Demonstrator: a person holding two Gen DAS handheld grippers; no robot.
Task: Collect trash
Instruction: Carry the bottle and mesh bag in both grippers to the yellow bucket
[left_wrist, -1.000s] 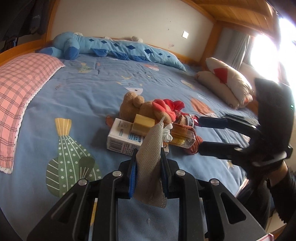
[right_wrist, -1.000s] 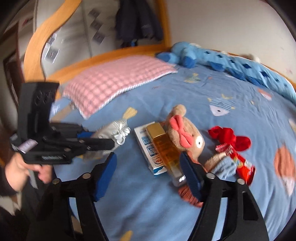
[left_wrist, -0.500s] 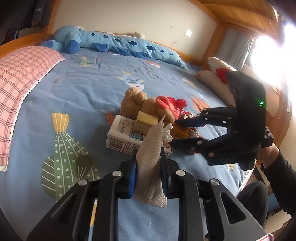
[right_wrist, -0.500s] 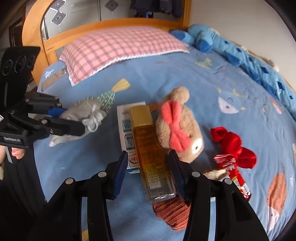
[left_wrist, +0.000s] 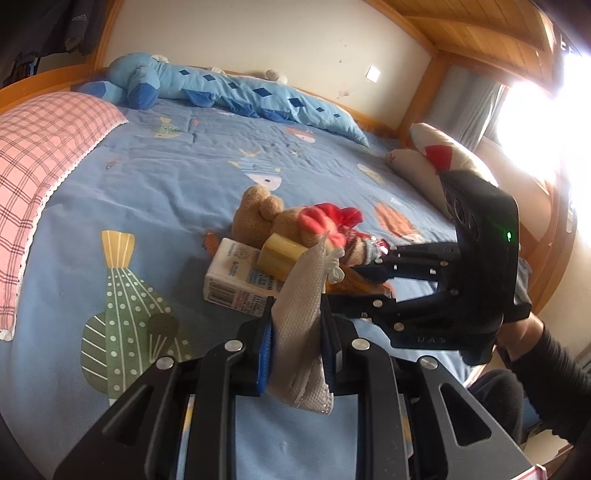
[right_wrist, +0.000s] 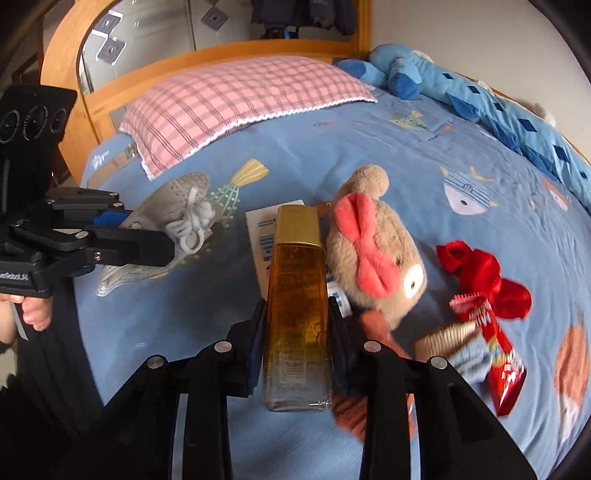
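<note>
My left gripper (left_wrist: 296, 308) is shut on a grey mesh drawstring pouch (left_wrist: 303, 280), held just above the blue bedspread (left_wrist: 166, 192); the right wrist view shows the pouch (right_wrist: 177, 199) as well. An amber bottle (right_wrist: 295, 266) with a gold cap lies across a white milk carton (right_wrist: 260, 229). My right gripper (right_wrist: 296, 314) straddles the bottle, its jaws closing, with both pads against the bottle's sides. Beside it lie a brown teddy (right_wrist: 373, 258), a red ribbon (right_wrist: 484, 273), a red snack wrapper (right_wrist: 498, 354) and a striped sock (right_wrist: 465, 347).
A pink plaid pillow (right_wrist: 236, 99) lies by the wooden headboard (right_wrist: 207, 59). A long blue plush toy (left_wrist: 229, 88) runs along the far wall. Two cream pillows (left_wrist: 439, 162) sit by the window. A rust knitted piece (right_wrist: 351, 410) lies under the bottle's base.
My right gripper has come down over the amber bottle and its jaws have narrowed from wide apart onto the bottle's sides. The left gripper and pouch have stayed put.
</note>
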